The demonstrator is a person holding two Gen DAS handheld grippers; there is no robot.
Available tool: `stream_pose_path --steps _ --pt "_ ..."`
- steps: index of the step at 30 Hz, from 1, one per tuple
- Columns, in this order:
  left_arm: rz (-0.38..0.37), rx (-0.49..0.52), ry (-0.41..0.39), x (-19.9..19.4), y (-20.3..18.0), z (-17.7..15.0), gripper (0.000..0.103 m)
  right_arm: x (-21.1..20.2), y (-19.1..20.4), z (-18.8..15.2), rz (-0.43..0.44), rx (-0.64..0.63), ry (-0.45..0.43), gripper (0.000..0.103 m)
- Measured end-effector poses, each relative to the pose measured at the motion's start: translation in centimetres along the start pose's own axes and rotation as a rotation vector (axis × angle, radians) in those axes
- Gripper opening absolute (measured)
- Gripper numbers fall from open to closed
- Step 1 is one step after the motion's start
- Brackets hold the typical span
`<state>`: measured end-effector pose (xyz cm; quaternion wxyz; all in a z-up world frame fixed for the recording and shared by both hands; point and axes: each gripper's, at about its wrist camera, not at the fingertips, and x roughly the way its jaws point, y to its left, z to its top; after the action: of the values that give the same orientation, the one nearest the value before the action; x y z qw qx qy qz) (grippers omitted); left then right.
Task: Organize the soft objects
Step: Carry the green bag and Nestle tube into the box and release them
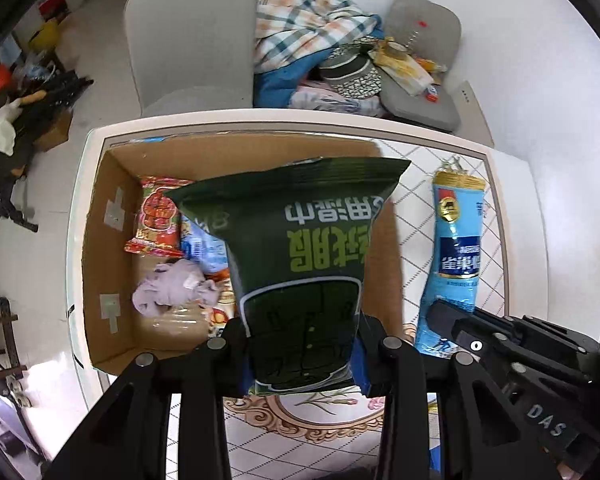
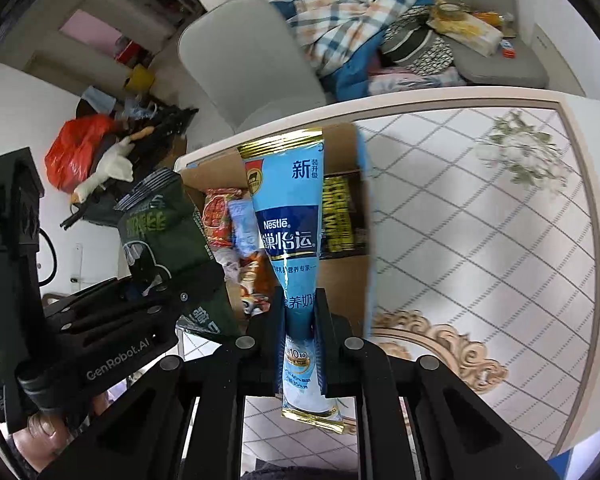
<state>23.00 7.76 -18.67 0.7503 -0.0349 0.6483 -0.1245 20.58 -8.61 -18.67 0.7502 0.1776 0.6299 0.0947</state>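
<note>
My left gripper (image 1: 302, 340) is shut on a dark green wipes pack (image 1: 296, 240), which hangs over the open cardboard box (image 1: 100, 248) on the table. My right gripper (image 2: 300, 344) is shut on a slim blue Nestle milk-powder bag (image 2: 290, 216), held above the box's right side. In the left wrist view the blue bag (image 1: 456, 248) and the right gripper (image 1: 446, 314) show at the right. The green pack (image 2: 168, 232) and the left gripper (image 2: 156, 292) show at the left of the right wrist view. Inside the box lie a red snack bag (image 1: 158, 216), a purple cloth (image 1: 172, 286) and other packets.
The table (image 2: 480, 208) has a diamond-patterned top with floral decoration. Behind it stand a grey chair (image 1: 192, 36) and a second chair (image 1: 424, 48) piled with a plaid blanket (image 1: 300, 28), clothes and small items. Bags and clutter (image 2: 88, 148) lie on the floor at left.
</note>
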Motion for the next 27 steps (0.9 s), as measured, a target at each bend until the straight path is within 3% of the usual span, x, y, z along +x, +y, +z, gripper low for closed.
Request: stream_pose_path --steps 14,27 --pt "-0.06 -0.031 0.172 7.5 2.4 2.2 0.034 9.0 -1.3 2.2 -0.1 0.07 0.102 0.013" --pt "-0.092 -0.041 0.291 10.8 2.7 2.5 0.034 12.1 -2.4 3.2 -0.136 0.092 0.15 0.015"
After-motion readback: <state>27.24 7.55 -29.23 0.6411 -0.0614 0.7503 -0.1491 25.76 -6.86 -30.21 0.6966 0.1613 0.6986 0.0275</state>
